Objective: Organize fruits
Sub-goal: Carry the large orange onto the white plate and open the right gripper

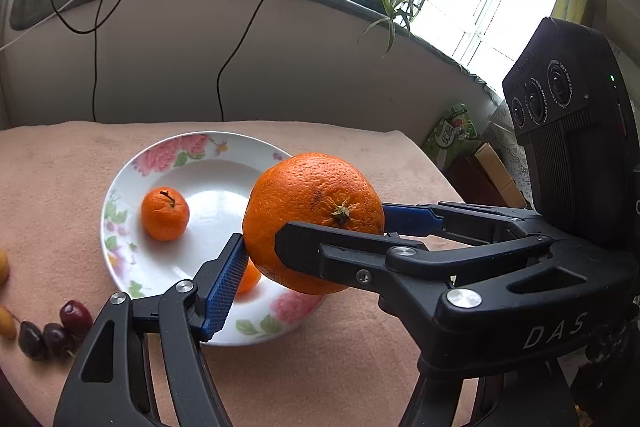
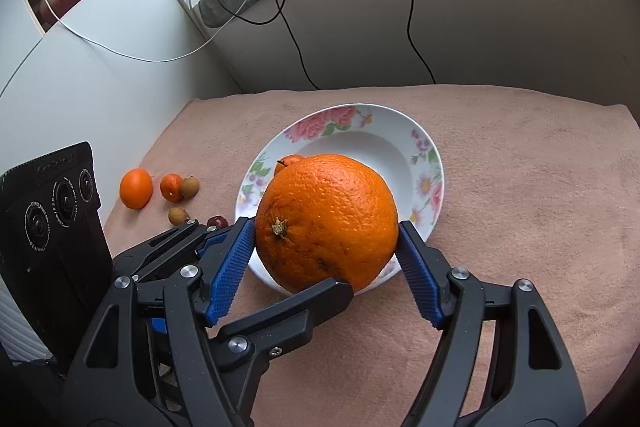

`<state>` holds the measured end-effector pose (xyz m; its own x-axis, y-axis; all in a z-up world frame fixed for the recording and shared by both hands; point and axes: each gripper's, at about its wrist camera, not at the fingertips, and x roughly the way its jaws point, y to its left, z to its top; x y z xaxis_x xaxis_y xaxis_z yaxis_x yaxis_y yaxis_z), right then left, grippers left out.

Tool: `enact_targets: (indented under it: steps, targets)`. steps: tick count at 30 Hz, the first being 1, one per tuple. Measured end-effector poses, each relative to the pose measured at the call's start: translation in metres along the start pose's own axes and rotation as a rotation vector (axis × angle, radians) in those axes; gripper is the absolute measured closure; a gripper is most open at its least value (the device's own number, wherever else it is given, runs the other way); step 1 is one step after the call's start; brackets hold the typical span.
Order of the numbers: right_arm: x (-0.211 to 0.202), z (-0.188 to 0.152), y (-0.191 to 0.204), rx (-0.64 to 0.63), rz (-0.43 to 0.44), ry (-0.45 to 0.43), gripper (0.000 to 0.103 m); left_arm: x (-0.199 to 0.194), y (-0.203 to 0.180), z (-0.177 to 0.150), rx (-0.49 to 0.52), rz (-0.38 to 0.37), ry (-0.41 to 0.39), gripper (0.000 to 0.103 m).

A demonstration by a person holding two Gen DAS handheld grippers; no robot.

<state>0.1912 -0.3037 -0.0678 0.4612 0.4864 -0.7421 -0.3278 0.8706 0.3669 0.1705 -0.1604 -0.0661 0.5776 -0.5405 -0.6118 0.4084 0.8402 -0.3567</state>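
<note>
A large orange (image 1: 312,187) (image 2: 332,203) hangs just above the near rim of a white flowered plate (image 1: 120,195) (image 2: 424,155). Both grippers clamp it at once. My left gripper (image 1: 312,259) presses one blue pad (image 1: 226,283) on the orange's lower left; its other finger is hidden behind the right gripper's body. My right gripper (image 2: 326,247) squeezes the orange between both blue pads (image 2: 416,279). A small mandarin (image 1: 165,213) (image 2: 290,161) lies in the plate, and a second small orange fruit (image 1: 250,279) peeks out under the big one.
On the pink cloth (image 2: 520,227) left of the plate lie dark cherries (image 1: 76,313), two small mandarins (image 2: 136,187) and two brown longans (image 2: 189,186). A wall with hanging cables stands behind the table. Boxes (image 1: 456,131) sit past its right edge.
</note>
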Motion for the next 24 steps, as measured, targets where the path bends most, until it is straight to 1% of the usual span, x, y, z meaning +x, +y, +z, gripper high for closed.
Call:
enact_targets:
  steps: [8,18,21,24]
  targets:
    - [0.01,0.004,-0.015,-0.003,-0.02,0.024,0.028,0.018,0.002,0.003,-0.005,0.006,0.033,0.034]
    - [0.015,0.007,-0.015,-0.015,-0.057,0.034,0.028,0.028,0.004,0.005,0.004,0.016,0.053,0.034]
    - [0.014,0.009,-0.013,-0.023,-0.071,0.027,0.028,0.029,0.004,0.005,0.013,0.031,0.054,0.034]
    - [0.007,0.011,-0.011,-0.032,-0.108,-0.006,0.027,0.029,0.008,0.005,0.0,0.052,0.049,0.034]
